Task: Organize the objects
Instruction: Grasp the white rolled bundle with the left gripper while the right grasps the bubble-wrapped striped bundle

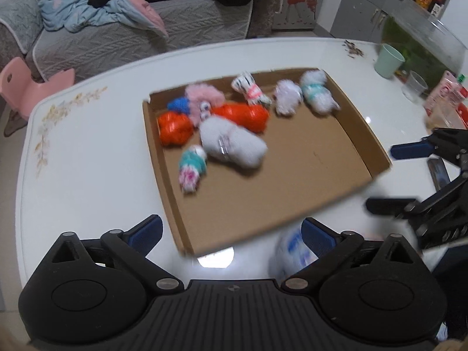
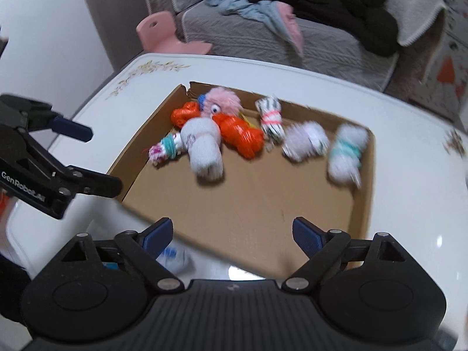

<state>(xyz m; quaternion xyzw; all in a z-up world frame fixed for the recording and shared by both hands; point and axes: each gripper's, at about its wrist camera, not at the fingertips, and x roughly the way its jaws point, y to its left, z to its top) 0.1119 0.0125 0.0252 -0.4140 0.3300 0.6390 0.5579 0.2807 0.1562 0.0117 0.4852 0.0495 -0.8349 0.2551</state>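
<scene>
Sorting soft bundles into a shallow cardboard tray (image 1: 345, 146) on the white desk (image 1: 87, 158). Contents: grey roll (image 1: 234, 143), two orange bundles, pink fuzzy toy (image 1: 204, 96), several white and teal rolls. One blue-and-white bundle (image 1: 292, 251) lies outside, just beside the near rim. Left gripper (image 1: 231, 234) and right gripper (image 2: 231, 234): fingers wide, empty. Step, judged: between placements. Next move calls for closing on the stray bundle.

White table (image 1: 87, 152), glossy top, gold floral print at far-left corner. Directly on it: shallow cardboard tray (image 1: 292, 193), centre; blue-and-white bundle (image 1: 292, 251), blurred, near edge just beside tray; mint cup (image 1: 389, 60) and clear cup (image 1: 414, 86), far right; pink packet (image 1: 444, 96) near them.
</scene>
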